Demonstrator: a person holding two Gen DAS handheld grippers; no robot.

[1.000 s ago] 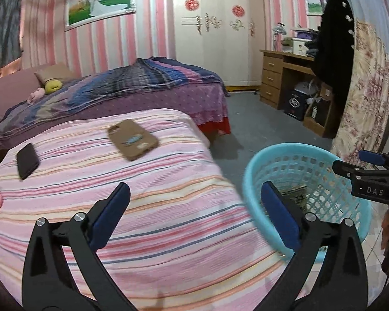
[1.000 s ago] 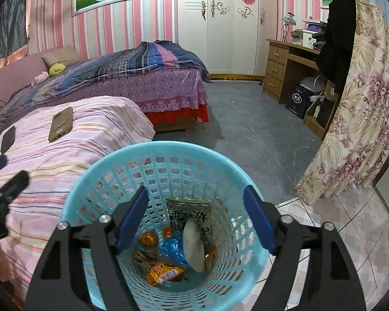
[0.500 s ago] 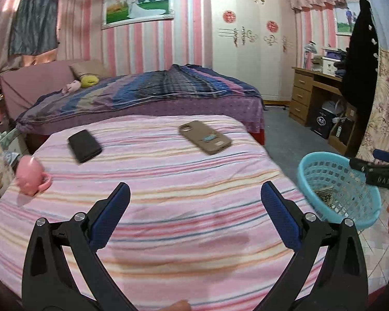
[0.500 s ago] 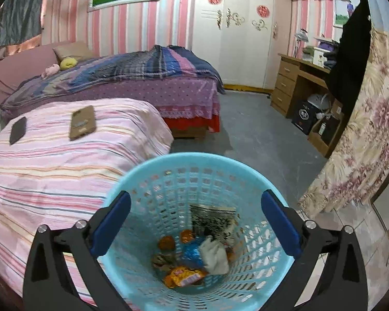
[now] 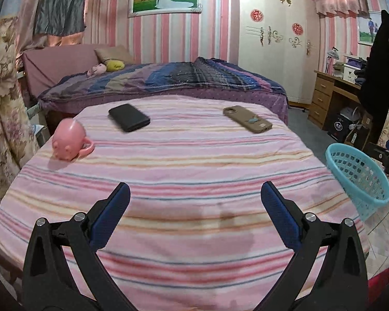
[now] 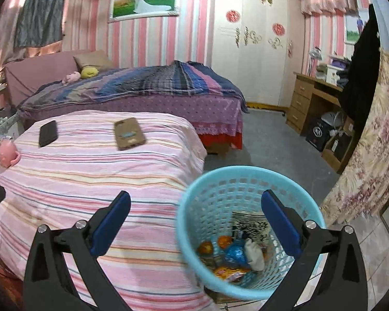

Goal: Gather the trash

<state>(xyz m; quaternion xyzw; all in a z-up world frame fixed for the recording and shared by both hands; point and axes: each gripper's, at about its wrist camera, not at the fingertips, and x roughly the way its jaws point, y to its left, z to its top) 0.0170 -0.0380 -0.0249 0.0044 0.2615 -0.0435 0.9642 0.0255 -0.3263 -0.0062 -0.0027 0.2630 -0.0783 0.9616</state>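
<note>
Pink mug (image 5: 69, 142) at left edge of striped bed (image 5: 194, 181). Black phone (image 5: 129, 117), tan phone case (image 5: 247, 119) further right; no trash visible on cover. Left gripper (image 5: 194, 215) wide open, empty. Blue basket (image 6: 249, 230) on floor beside bed, wrappers (image 6: 233, 256) inside. Right gripper (image 6: 194, 220) wide open, empty. Collecting looks nearly finished. Versus earlier frame: basket off-centre, bed fills more view.

My left gripper (image 5: 194, 207) and right gripper (image 6: 194, 208) both gape wide, empty, angled down toward twelve o'clock.
</note>
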